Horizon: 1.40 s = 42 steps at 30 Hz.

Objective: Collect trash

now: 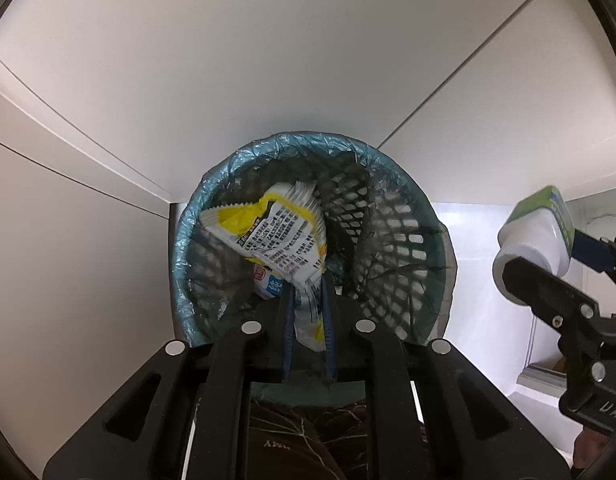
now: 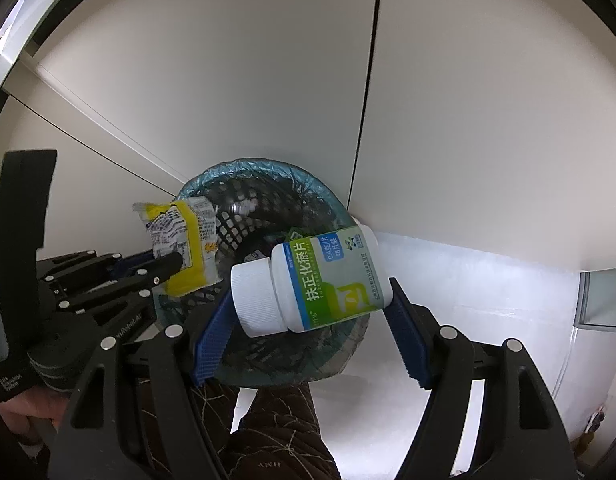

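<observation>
Both loads hang over the bin (image 2: 268, 184), the left gripper (image 1: 308, 300) pinching the wrapper (image 1: 276, 232) and the right gripper (image 2: 308, 292) clamping the bottle (image 2: 308, 284), so I'd open each only once centred above the liner.

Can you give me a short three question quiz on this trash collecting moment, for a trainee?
1. True or false: the left gripper holds a yellow and white snack wrapper over the mesh trash bin.
2. Multiple choice: what does the right gripper hold? A) a glass jar B) a white pill bottle C) a soda can
3. Fill in: the bin is lined with a ____ plastic bag.

Key: 1 true; 2 B; 3 blue
</observation>
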{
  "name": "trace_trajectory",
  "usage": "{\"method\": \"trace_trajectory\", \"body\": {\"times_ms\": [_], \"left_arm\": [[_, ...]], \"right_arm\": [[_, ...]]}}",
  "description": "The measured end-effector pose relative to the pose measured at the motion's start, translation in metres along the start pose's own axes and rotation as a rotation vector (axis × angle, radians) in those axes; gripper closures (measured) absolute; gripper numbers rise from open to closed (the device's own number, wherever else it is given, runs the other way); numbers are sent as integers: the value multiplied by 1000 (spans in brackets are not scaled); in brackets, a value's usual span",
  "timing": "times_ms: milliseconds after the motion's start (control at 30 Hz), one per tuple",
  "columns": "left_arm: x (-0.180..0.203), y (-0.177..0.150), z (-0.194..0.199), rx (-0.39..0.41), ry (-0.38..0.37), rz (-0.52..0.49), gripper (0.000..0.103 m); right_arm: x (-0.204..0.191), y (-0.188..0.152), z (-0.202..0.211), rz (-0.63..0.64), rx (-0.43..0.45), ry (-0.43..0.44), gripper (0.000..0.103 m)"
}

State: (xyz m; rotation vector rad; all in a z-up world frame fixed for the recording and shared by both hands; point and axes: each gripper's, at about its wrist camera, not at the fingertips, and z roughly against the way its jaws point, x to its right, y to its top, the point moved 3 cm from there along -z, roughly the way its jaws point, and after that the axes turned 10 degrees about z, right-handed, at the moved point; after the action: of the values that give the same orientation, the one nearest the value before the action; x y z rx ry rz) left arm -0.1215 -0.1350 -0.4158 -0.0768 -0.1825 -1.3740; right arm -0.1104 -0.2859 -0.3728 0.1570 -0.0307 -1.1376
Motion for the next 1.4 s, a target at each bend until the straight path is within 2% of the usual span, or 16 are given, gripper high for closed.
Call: {"method": "trace_trajectory", "body": {"times_ms": [67, 133, 233, 533, 667, 933, 1167, 1400], "left_arm": [[-1, 0, 0, 1, 1, 1, 77], [-3, -1, 2, 13, 9, 10, 62], [-10, 0, 4, 26, 23, 26, 47], [-42, 7, 28, 87, 62, 90, 12], [-61, 7, 35, 104, 60, 126, 6], [-91, 0, 42, 95, 87, 174, 6], [-97, -4, 40, 89, 98, 185, 6], [-91, 0, 39, 88, 96, 174, 6]], "right_arm": [[-1, 0, -1, -1, -3, 1, 34], [-2, 2, -6, -1, -5, 5, 34], [-4, 5, -8, 5, -3, 11, 34], [-24, 13, -26, 44, 13, 45, 34], [-34, 16, -36, 63, 15, 49, 34], [-54, 18, -56, 96, -12, 50, 34], [-59, 21, -61, 105, -35, 49, 34], [-55, 24, -49, 96, -23, 34, 22]]}}
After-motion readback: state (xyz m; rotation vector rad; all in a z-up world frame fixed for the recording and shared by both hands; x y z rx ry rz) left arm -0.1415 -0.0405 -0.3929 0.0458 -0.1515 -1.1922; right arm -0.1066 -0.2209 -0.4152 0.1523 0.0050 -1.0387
